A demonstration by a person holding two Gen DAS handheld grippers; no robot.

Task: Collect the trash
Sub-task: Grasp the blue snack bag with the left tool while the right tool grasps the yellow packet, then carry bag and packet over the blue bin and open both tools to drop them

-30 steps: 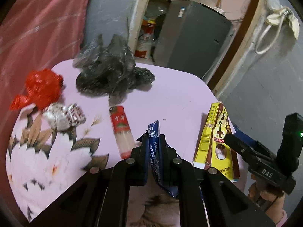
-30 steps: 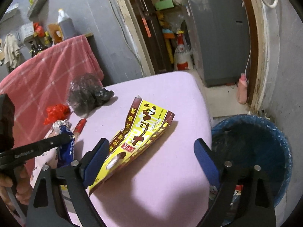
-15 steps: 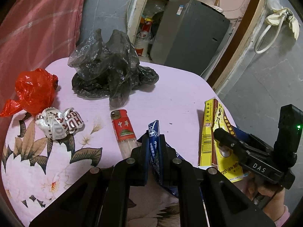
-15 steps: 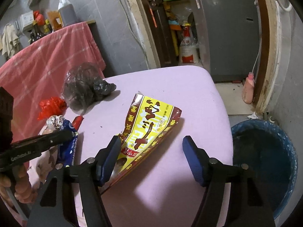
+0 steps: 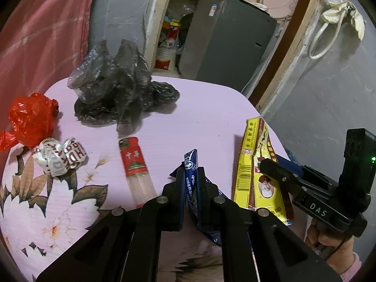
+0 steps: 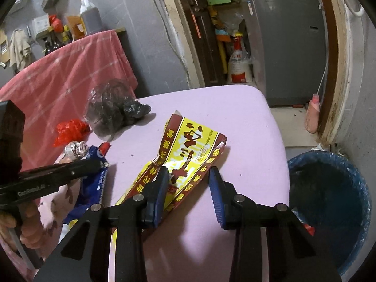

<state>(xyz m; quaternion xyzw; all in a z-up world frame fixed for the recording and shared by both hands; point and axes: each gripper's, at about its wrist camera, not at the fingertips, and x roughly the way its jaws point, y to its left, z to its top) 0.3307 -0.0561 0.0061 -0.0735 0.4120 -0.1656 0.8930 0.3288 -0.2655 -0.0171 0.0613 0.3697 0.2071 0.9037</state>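
Observation:
My left gripper (image 5: 190,183) is shut on a blue wrapper (image 5: 191,176), held over the pink table (image 5: 206,108); the wrapper also shows in the right wrist view (image 6: 94,183). My right gripper (image 6: 189,188) is open, its jaws standing on either side of the near end of a yellow and maroon packet (image 6: 188,152) lying flat on the table. The packet also shows in the left wrist view (image 5: 256,164). A red lighter (image 5: 135,164), a crumpled white wrapper (image 5: 58,157), a red plastic bag (image 5: 33,119) and a dark plastic bag (image 5: 117,98) lie on the table.
A blue bin (image 6: 329,202) lined with a dark bag stands on the floor right of the table. A pink cloth (image 6: 61,70) hangs behind the table at left. A grey cabinet (image 6: 286,42) and a pink bottle (image 6: 312,112) stand beyond.
My right gripper has moved forward over the yellow packet and its jaws have narrowed around it. My left gripper still holds the blue wrapper and has shifted slightly.

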